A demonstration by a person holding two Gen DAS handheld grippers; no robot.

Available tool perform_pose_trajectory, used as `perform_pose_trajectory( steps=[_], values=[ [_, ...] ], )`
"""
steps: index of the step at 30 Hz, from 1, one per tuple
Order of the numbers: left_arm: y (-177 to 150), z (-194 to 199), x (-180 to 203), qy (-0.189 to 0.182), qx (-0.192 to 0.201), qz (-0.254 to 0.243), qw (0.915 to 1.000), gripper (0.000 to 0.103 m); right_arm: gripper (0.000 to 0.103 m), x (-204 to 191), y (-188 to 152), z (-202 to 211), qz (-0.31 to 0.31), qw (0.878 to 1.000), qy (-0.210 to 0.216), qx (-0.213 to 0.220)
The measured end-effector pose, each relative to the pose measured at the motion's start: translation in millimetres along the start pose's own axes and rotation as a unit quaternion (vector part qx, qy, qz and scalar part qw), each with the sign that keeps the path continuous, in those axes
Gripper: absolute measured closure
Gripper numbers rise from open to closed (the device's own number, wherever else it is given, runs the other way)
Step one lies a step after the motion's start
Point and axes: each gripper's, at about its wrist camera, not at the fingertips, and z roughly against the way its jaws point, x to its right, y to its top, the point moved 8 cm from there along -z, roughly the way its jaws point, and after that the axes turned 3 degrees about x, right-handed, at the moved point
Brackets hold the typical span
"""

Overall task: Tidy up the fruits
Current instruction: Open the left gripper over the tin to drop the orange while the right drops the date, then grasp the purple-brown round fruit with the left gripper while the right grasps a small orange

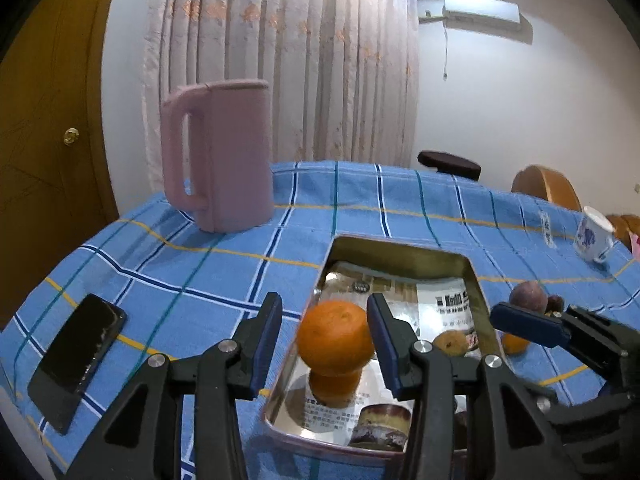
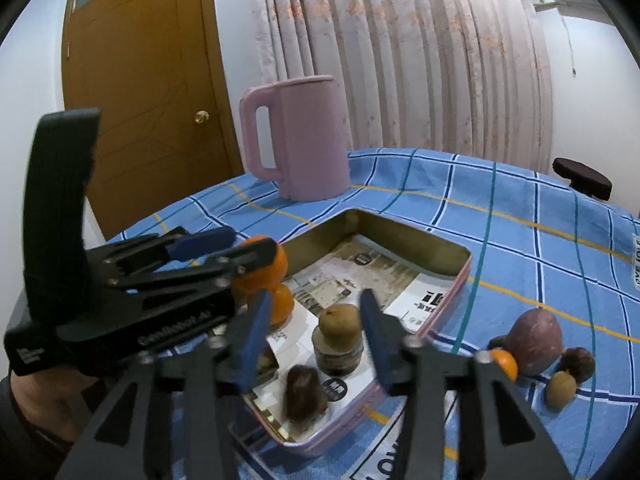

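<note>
- A lived-in room of a home, likely a dining or sitting room.
- Pleated pink curtain with a faint flower print hangs floor-length behind the pink jug.
- Wooden panelled door with a brass knob stands left of the jug.
- Wall air conditioner is mounted high, to the right of the curtain.
- The counter wears a blue checked tablecloth, household style, under the jug.
- A phone lies near the cloth's left edge; a blue-and-white china cup sits far right of the jug.
- A dark round stool seat and a wooden chair back show beyond the counter's far edge.
</note>
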Motion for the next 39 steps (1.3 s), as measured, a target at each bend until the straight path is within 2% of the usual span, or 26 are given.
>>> perform_pose_trajectory(
  steps=[2, 7, 10, 13, 15, 17, 20, 23, 25, 27, 29, 31, 33, 35, 39],
  values=[
    [5, 6, -3, 0.005, 0.009, 0.008, 0.9999, 0.042, 0.032, -1, 2, 4, -0.003, 1.000, 0.006, 0.007],
    [13, 17, 17, -0.016, 0.023, -0.001, 0.9996, 0.041, 0.030, 12, 5, 29, 0.011, 0.999, -0.020, 0.027],
    [13, 18, 36, -0.033, 0.023, -0.009, 0.9991, 0.041, 0.028, 44, 2, 52, 0.003, 0.997, -0.066, 0.032],
    [9, 14, 63, -0.058, 0.019, -0.016, 0.9980, 0.040, 0.028, 88, -7, 72, -0.020, 0.991, -0.132, 0.024],
    [6, 10, 79, -0.067, 0.016, -0.027, 0.9973, 0.040, 0.028, 114, -15, 82, -0.049, 0.986, -0.157, 0.016],
    [3, 4, 92, -0.066, 0.015, -0.040, 0.9969, 0.040, 0.027, 125, -22, 85, -0.067, 0.985, -0.161, 0.006],
    [2, -4, 96, -0.064, 0.008, -0.043, 0.9970, 0.040, 0.030, 120, -26, 74, -0.060, 0.986, -0.157, -0.019],
    [3, -7, 89, -0.052, 0.008, -0.041, 0.9978, 0.040, 0.043, 110, -28, 52, -0.055, 0.987, -0.144, -0.052],
    [4, -8, 82, -0.045, 0.006, -0.034, 0.9984, 0.040, 0.043, 103, -31, 34, -0.051, 0.984, -0.149, -0.079],
    [3, -9, 76, -0.046, 0.004, -0.024, 0.9986, 0.040, 0.046, 100, -31, 21, -0.054, 0.983, -0.152, -0.086],
    [3, -8, 73, -0.046, 0.003, -0.023, 0.9987, 0.040, 0.045, 101, -30, 17, -0.044, 0.979, -0.177, -0.091],
    [3, -8, 72, -0.048, 0.003, -0.021, 0.9986, 0.040, 0.045, 100, -27, 14, -0.050, 0.977, -0.183, -0.097],
    [3, -6, 70, -0.049, 0.005, -0.019, 0.9986, 0.040, 0.053, 97, -25, 16, -0.044, 0.976, -0.190, -0.093],
    [3, -5, 68, -0.048, 0.007, -0.016, 0.9987, 0.040, 0.053, 94, -27, 19, -0.039, 0.977, -0.189, -0.087],
    [4, -6, 69, -0.051, 0.005, -0.012, 0.9986, 0.040, 0.057, 98, -37, 7, -0.055, 0.976, -0.176, -0.117]
  ],
)
